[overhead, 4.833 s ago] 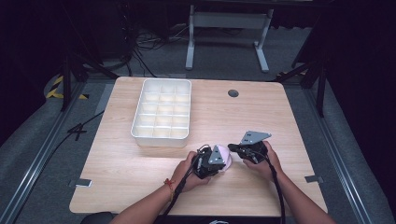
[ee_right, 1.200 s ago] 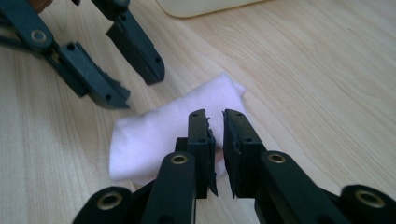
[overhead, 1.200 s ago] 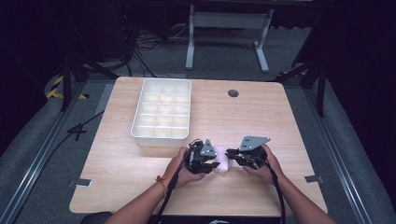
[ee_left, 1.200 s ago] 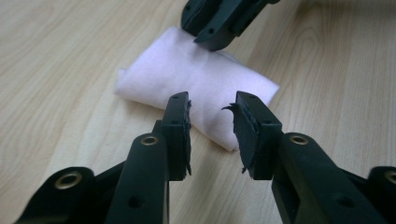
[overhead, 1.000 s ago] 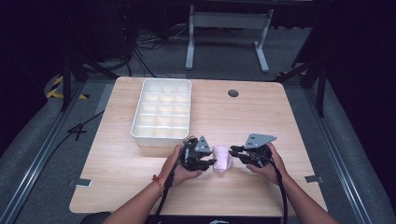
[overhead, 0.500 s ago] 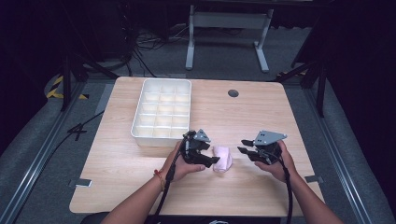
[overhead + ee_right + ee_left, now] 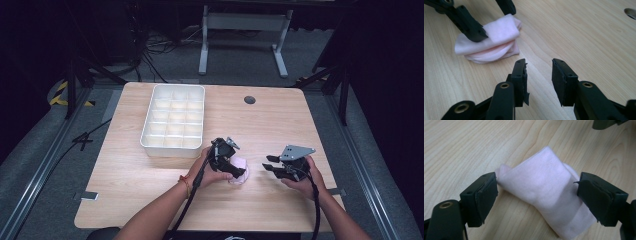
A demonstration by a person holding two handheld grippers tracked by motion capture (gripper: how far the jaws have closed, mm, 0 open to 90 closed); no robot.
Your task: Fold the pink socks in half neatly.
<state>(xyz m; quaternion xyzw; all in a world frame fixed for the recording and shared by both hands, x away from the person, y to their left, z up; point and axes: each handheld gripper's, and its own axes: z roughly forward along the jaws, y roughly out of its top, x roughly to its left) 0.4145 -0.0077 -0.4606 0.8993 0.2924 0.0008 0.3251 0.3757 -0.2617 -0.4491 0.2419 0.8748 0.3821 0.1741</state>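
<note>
pink folded cloth (image 7: 544, 195) lies on the table (image 7: 150, 190); left gripper (image 7: 537, 195) straddles it, jaws just spreading, barely touching; right gripper (image 7: 539, 75) held level nearby, jaws parted, empty.

The high view looks forward and down from above the person's side onto the whole table (image 7: 280, 125), far off. The left gripper view sits close and low over the near edge, looking along its jaws at the pink folded cloth (image 7: 544, 195). The right gripper view, equally low and close, faces across the wood toward that shared cloth (image 7: 491, 40).
</note>
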